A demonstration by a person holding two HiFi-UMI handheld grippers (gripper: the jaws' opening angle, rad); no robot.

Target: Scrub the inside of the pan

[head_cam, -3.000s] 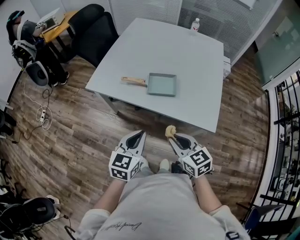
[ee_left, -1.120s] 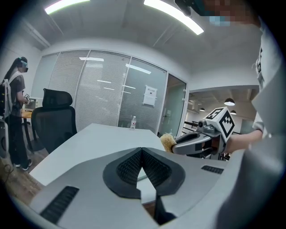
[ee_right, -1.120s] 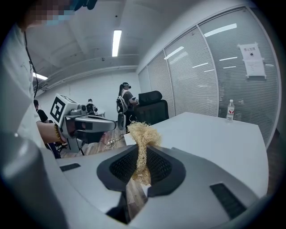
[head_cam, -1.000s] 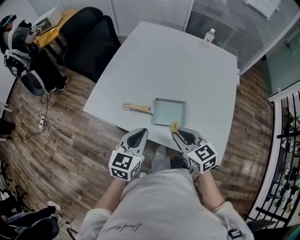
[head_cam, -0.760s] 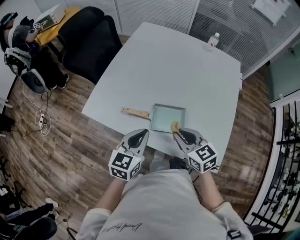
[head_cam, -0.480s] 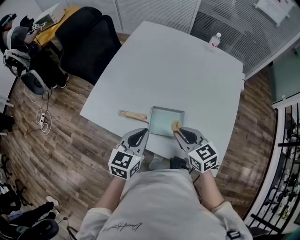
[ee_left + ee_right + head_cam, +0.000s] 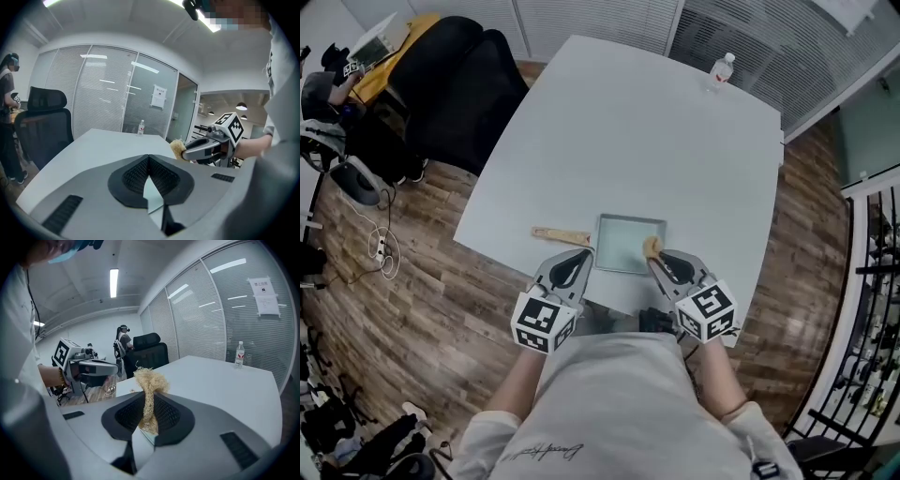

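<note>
Nearest, above the near edge of the bench (image 7: 628, 131), 2 hand-held grippers are held side by side, well apart from each other. The left hand-held gripper (image 7: 581, 255) is seen with its jaws pressed together and nothing between them. Its tip lies just beside the near left corner of the pan (image 7: 623, 246), where the wooden handle (image 7: 561, 234) is joined. The right hand-held gripper (image 7: 657, 259) is clamped on a straw-coloured fibrous scrubber (image 7: 652, 247), and a tuft of it stands out past the jaw tips. The scrubber is placed over the near right corner of the pan; whether the pan is touched cannot be told.

The pan, square and pale blue-green, is set flat on the bench close to the near edge, with its handle pointed toward the left edge.

Farther off, a clear plastic bottle (image 7: 721, 67) is stood upright near the far right corner of the bench. A black chair (image 7: 459, 66) is seen on the wooden floor beyond the left edge
</note>
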